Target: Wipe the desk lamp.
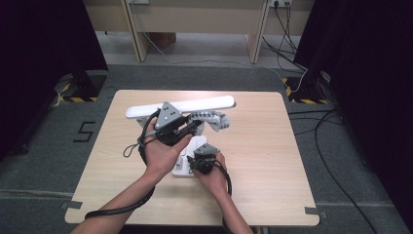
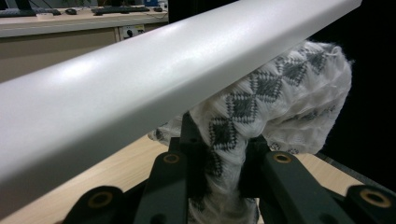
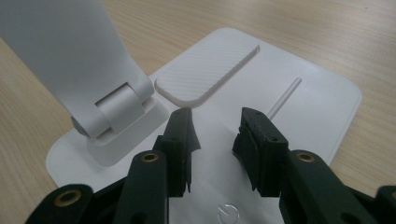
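A white desk lamp stands mid-table, its long light bar (image 1: 180, 106) (image 2: 140, 93) level over a flat base (image 1: 181, 169) (image 3: 303, 93). My left gripper (image 1: 196, 126) (image 2: 224, 154) is shut on a white knitted cloth with grey diamonds (image 1: 213, 118) (image 2: 280, 88), held just under the bar's right half. My right gripper (image 1: 195, 161) (image 3: 217, 121) stands open low over the base, with nothing between its jaws. The lamp's hinged arm (image 3: 116, 102) rises to the left of those jaws, and a ribbed pad (image 3: 208, 74) lies ahead of them.
The wooden table (image 1: 268, 146) has bare room right of and in front of the lamp. A power symbol (image 3: 228, 215) marks the base near my jaws. Cables (image 1: 336, 161) trail on the grey floor at the right, and a desk (image 1: 195, 19) stands behind.
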`<state>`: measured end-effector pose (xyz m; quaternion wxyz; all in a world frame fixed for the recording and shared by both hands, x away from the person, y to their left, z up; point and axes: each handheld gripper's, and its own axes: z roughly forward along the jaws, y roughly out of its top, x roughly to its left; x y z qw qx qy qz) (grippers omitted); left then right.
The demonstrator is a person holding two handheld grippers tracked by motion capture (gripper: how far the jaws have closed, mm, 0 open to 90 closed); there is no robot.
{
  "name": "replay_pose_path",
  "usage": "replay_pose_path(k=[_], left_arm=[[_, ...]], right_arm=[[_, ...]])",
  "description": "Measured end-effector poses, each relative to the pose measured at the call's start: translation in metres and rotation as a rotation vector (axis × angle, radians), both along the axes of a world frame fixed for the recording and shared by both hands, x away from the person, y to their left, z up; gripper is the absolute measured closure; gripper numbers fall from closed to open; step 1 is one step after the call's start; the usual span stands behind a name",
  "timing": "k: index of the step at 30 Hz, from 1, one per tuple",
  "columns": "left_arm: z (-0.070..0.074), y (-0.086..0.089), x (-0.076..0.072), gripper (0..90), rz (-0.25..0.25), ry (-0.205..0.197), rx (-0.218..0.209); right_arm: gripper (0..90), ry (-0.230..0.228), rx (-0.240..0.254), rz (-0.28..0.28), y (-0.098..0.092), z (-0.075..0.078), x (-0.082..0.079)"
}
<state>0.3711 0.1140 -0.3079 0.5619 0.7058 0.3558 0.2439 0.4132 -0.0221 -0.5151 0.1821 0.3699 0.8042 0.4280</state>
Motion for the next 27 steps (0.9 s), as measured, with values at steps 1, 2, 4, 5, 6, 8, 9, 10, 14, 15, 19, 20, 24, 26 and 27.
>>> replay_pose_path(k=[1,2,4,5,6,8,9,10,14,15,19,20,24,26,27], left_arm=[[0.000,0.000,0.000,76.2,0.000,0.000,0.000],[-0.001,0.002,0.000,76.2,0.004,0.000,-0.002],[-0.002,0.004,-0.001,76.2,0.007,0.000,-0.003],[-0.002,0.004,-0.001,76.2,0.007,0.000,-0.003],[-0.001,0.005,-0.001,76.2,0.008,0.000,-0.004],[-0.001,0.010,-0.002,76.2,0.012,-0.001,-0.005],[-0.001,0.010,-0.002,76.2,0.012,-0.001,-0.005],[-0.002,0.011,-0.002,76.2,0.016,-0.001,-0.007],[-0.004,0.019,-0.004,76.2,0.025,0.002,-0.011],[-0.004,0.019,-0.004,76.2,0.025,0.002,-0.011],[-0.005,0.026,-0.005,76.2,0.029,0.003,-0.015],[-0.006,0.028,-0.006,76.2,0.033,0.003,-0.018],[-0.008,0.034,-0.007,76.3,0.041,0.005,-0.030],[-0.008,0.036,-0.007,76.3,0.043,0.007,-0.032],[-0.009,0.040,-0.008,76.2,0.049,0.009,-0.041]], right_arm=[[64.7,0.000,0.000,0.000,0.000,0.000,0.000],[64.7,0.000,-0.001,0.001,0.000,0.000,0.000],[64.7,0.004,0.001,-0.001,0.000,0.000,-0.001],[64.7,0.004,0.001,-0.001,0.000,0.000,-0.001],[64.7,0.004,0.001,-0.001,0.000,0.000,-0.001],[64.7,0.004,0.001,-0.001,0.000,0.000,-0.001],[64.7,0.004,0.001,-0.001,0.000,0.000,-0.001],[64.7,0.004,0.001,-0.001,0.000,0.000,-0.001],[64.7,0.003,0.001,-0.001,0.000,0.000,-0.001],[64.7,0.003,0.001,-0.001,0.001,0.000,-0.001],[64.7,0.003,0.001,-0.002,0.001,0.000,-0.001],[64.7,0.003,0.002,-0.002,0.001,0.000,-0.001],[64.7,0.004,0.001,-0.001,0.001,0.000,-0.001],[64.7,0.003,0.001,-0.002,0.001,0.000,-0.001],[64.7,0.003,0.001,-0.002,0.001,0.000,-0.001]])
